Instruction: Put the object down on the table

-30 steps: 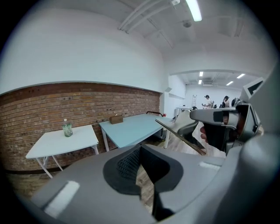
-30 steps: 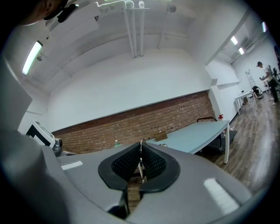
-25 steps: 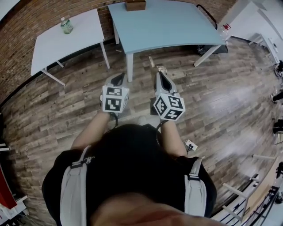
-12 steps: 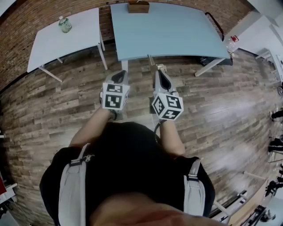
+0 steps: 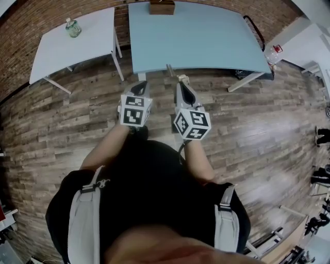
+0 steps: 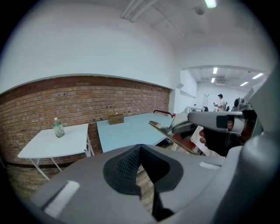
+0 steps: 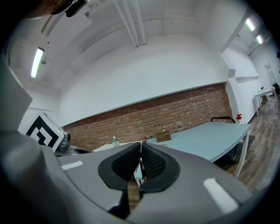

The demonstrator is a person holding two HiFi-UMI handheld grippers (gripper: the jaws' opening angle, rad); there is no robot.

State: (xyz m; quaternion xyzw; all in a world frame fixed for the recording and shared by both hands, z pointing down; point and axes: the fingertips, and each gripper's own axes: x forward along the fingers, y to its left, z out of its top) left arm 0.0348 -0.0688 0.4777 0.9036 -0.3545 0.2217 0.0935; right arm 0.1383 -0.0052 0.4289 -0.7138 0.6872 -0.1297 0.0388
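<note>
thin flat object [image 5: 169, 70], pinched edge-on between the clenched jaws of the right gripper [image 5: 181, 79], projecting toward the blue table [image 5: 201, 36]'s near edge; left gripper [image 5: 140, 85] closed, empty, short of that edge.

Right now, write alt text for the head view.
From above: a person holds two tools out toward a blue table, the right tool gripping a thin object, the left tool shut and empty. A white table with a bottle stands to the left.

bottle [image 5: 72, 28] on left table [image 5: 77, 54] | box [image 5: 162, 7] at right table [image 5: 201, 41] far edge
</note>
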